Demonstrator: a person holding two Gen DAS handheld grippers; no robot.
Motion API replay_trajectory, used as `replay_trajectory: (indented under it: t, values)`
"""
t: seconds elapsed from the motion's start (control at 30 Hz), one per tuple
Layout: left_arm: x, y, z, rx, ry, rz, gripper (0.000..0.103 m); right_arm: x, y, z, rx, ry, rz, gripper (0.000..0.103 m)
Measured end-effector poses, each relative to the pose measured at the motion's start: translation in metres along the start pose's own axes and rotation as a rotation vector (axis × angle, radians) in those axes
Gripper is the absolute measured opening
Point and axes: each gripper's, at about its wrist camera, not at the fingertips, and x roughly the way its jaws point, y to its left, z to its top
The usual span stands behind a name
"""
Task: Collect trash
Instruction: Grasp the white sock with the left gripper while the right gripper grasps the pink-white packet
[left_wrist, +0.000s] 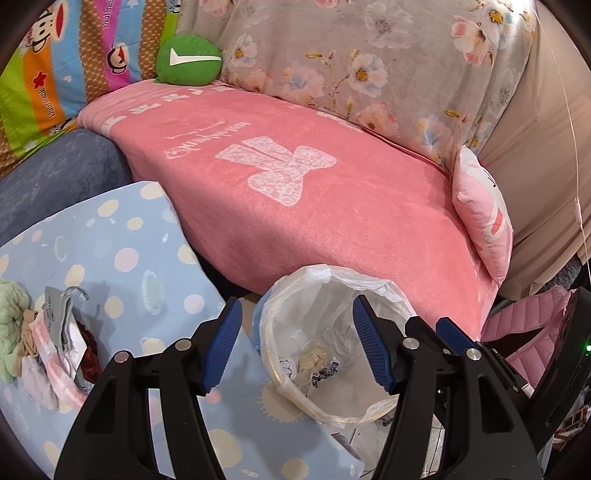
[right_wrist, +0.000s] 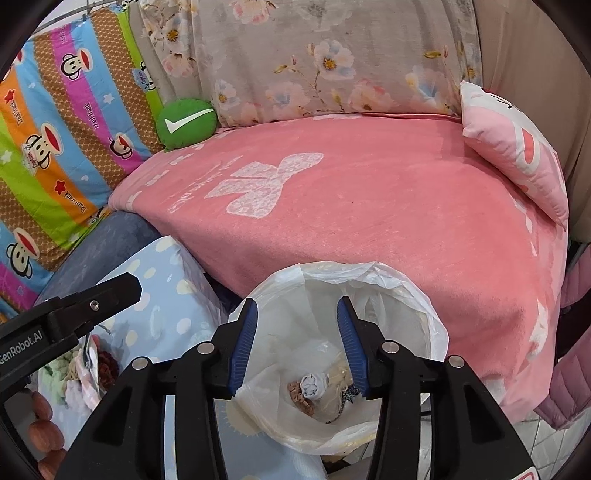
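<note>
Right wrist view: the trash bin (right_wrist: 332, 369), lined with a white plastic bag (right_wrist: 406, 291), stands against the pink blanket (right_wrist: 369, 206); scraps (right_wrist: 310, 387) lie at its bottom. Right gripper (right_wrist: 295, 347) hangs over it, jaws apart, holding nothing. Left gripper (left_wrist: 295, 347) is likewise open and empty, above the bin's rim and the spotted blue cloth (left_wrist: 129, 240).

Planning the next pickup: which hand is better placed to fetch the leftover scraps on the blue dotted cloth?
Left. Its open tongs hang beside the pile of scraps on the blue dotted cloth; the right tongs hang over the white-lined bin.
</note>
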Motion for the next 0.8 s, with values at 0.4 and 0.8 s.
replay_trajectory:
  t: [0.4, 0.8]
  values:
    - [-0.023, 0.046, -0.016, -0.070, -0.007, 0.046, 0.060, -0.008, 0.045, -0.019, -0.062, 0.018, 0.041, 0.049]
    - [-0.053, 0.128, -0.038, -0.205, -0.023, 0.133, 0.070, -0.008, 0.121, -0.044, -0.174, 0.059, 0.120, 0.049]
